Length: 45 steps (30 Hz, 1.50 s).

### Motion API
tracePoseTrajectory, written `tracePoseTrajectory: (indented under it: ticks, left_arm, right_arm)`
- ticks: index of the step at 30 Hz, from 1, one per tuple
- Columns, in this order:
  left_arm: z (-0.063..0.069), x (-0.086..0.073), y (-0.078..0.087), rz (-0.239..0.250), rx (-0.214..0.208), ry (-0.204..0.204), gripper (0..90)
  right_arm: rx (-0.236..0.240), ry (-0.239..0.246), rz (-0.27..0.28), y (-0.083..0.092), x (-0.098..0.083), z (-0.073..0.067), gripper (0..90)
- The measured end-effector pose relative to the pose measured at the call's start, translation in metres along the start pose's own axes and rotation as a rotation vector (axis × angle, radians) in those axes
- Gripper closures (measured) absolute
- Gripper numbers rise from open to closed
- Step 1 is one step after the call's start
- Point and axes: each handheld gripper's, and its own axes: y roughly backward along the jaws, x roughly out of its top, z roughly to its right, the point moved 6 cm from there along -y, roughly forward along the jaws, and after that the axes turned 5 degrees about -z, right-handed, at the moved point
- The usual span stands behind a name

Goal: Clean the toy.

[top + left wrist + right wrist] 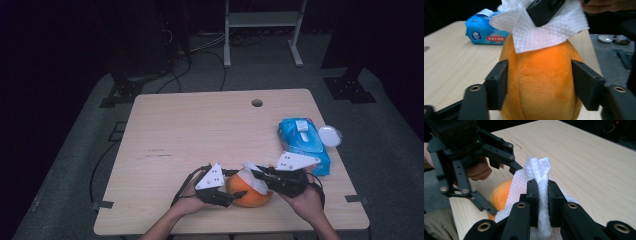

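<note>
An orange plush fruit (250,196) stands near the table's front edge. My left gripper (237,184) is shut on it; in the left gripper view both pads (498,85) press into the sides of the fruit (541,75). A white paper wipe (249,178) lies draped over the fruit's top. My right gripper (256,174) is shut on a bunched fold of that wipe (541,172), held upright between the jaws of the right gripper (543,202). The right gripper view also has the fruit (500,192) under the wipe.
A blue pack of wipes (303,142) lies at the table's right edge, with a round white lid (330,135) beside it. A cable hole (257,103) sits near the far edge. Bare wood (190,135) spreads over the left and middle.
</note>
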Motion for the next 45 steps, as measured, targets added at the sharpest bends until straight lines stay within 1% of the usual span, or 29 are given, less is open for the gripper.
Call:
tracePoseTrajectory:
  ticks: [2, 4, 5, 6, 7, 8, 9, 11, 12, 13, 15, 17, 19, 21, 22, 24, 25, 26, 27, 28, 29, 30, 31, 32, 34, 36, 40, 42, 45]
  left_arm:
    - [-0.001, 0.001, 0.000, 0.007, -0.018, 0.024, 24.3]
    - [-0.004, 0.000, -0.001, 0.011, -0.018, 0.054, 18.1]
    - [-0.004, 0.000, -0.001, 0.011, -0.018, 0.054, 15.5]
    - [-0.003, -0.004, -0.005, -0.005, -0.038, 0.087, 14.2]
    - [-0.002, -0.006, -0.008, -0.006, -0.050, 0.094, 14.1]
    - [0.000, -0.006, -0.009, -0.001, -0.050, 0.076, 14.8]
    - [0.002, -0.004, -0.009, -0.004, -0.052, 0.056, 18.0]
    - [0.007, -0.003, -0.010, -0.025, -0.045, 0.008, 24.9]
    - [0.007, -0.003, -0.009, -0.031, -0.037, -0.008, 28.2]
    - [0.007, -0.004, -0.008, -0.030, -0.038, -0.005, 30.6]
    - [0.006, -0.005, -0.006, -0.033, -0.038, -0.001, 33.5]
    - [0.004, -0.007, -0.003, -0.035, -0.039, 0.003, 34.5]
    - [0.004, -0.007, -0.002, -0.036, -0.046, -0.004, 34.5]
    - [0.005, -0.005, -0.003, -0.032, -0.053, 0.005, 32.0]
    - [0.004, -0.004, -0.004, -0.029, -0.056, 0.016, 28.4]
    - [0.003, -0.002, -0.006, -0.036, -0.059, 0.040, 18.9]
    - [0.003, -0.002, -0.007, -0.037, -0.063, 0.062, 15.2]
    - [0.003, -0.002, -0.009, -0.033, -0.075, 0.085, 12.1]
    - [0.002, -0.003, -0.009, -0.036, -0.082, 0.094, 11.1]
    - [0.003, -0.003, -0.010, -0.030, -0.082, 0.089, 12.6]
    - [0.004, -0.003, -0.009, -0.031, -0.078, 0.058, 19.2]
    - [0.005, -0.002, -0.008, -0.028, -0.061, 0.020, 26.8]
    - [0.006, 0.000, -0.006, -0.017, -0.051, 0.004, 32.8]
    - [0.007, 0.003, -0.004, 0.001, -0.044, -0.016, 36.2]
    - [0.008, 0.008, -0.001, 0.024, 0.001, -0.072, 38.0]
    - [0.006, 0.010, 0.000, 0.011, 0.031, -0.097, 37.7]
    - [0.001, 0.000, 0.003, -0.011, 0.011, -0.115, 37.0]
    - [-0.001, -0.005, 0.007, -0.023, -0.017, -0.107, 36.8]
    - [-0.003, -0.011, 0.012, -0.029, -0.038, -0.110, 35.4]
  right_arm:
    - [0.026, -0.010, -0.029, -0.003, -0.006, 0.002, 81.2]
    - [0.058, -0.003, -0.047, -0.004, -0.008, 0.000, 81.2]
    - [0.058, -0.003, -0.047, -0.004, -0.008, 0.000, 81.2]
    - [0.070, 0.024, -0.055, -0.005, -0.005, -0.007, 81.0]
    - [0.076, 0.032, -0.053, -0.005, -0.002, -0.011, 81.0]
    - [0.085, 0.046, -0.049, -0.007, 0.000, -0.017, 80.9]
    - [0.080, 0.064, -0.047, -0.010, 0.002, -0.022, 80.7]
    - [0.079, 0.100, -0.052, -0.018, 0.004, -0.034, 79.5]
    - [0.069, 0.124, -0.067, -0.021, 0.004, -0.038, 79.6]
    - [0.049, 0.145, -0.075, -0.022, 0.005, -0.039, 80.0]
    - [0.041, 0.128, -0.063, -0.019, 0.006, -0.033, 80.6]
    - [0.016, 0.098, -0.048, -0.012, 0.004, -0.021, 80.7]
    - [-0.001, 0.063, -0.049, -0.006, -0.001, -0.008, 80.6]
    - [-0.011, 0.030, -0.049, -0.001, -0.005, 0.002, 80.6]
    - [-0.016, 0.025, -0.048, 0.000, -0.006, 0.004, 80.9]
    - [-0.016, 0.037, -0.050, -0.001, -0.006, 0.001, 81.3]
    - [-0.008, 0.048, -0.051, -0.002, -0.005, -0.003, 81.3]
    - [0.005, 0.062, -0.052, -0.004, -0.004, -0.008, 81.3]
    - [0.015, 0.073, -0.051, -0.006, -0.002, -0.012, 81.2]
    - [0.027, 0.083, -0.049, -0.007, 0.000, -0.017, 81.0]
    - [0.036, 0.095, -0.049, -0.009, 0.002, -0.022, 80.8]
    - [0.029, 0.118, -0.052, -0.011, 0.003, -0.025, 80.8]
    - [0.013, 0.136, -0.051, -0.012, 0.005, -0.027, 80.9]
    - [0.006, 0.143, -0.043, -0.011, 0.007, -0.028, 81.0]
    - [0.003, 0.134, -0.016, -0.007, 0.012, -0.030, 81.1]
    - [-0.010, 0.126, 0.006, -0.004, 0.016, -0.029, 81.1]
    - [-0.004, 0.109, -0.013, -0.012, 0.009, -0.023, 81.0]
    - [0.004, 0.072, -0.011, -0.013, 0.004, -0.015, 81.0]
    - [-0.023, 0.015, -0.017, -0.008, -0.006, 0.003, 81.0]
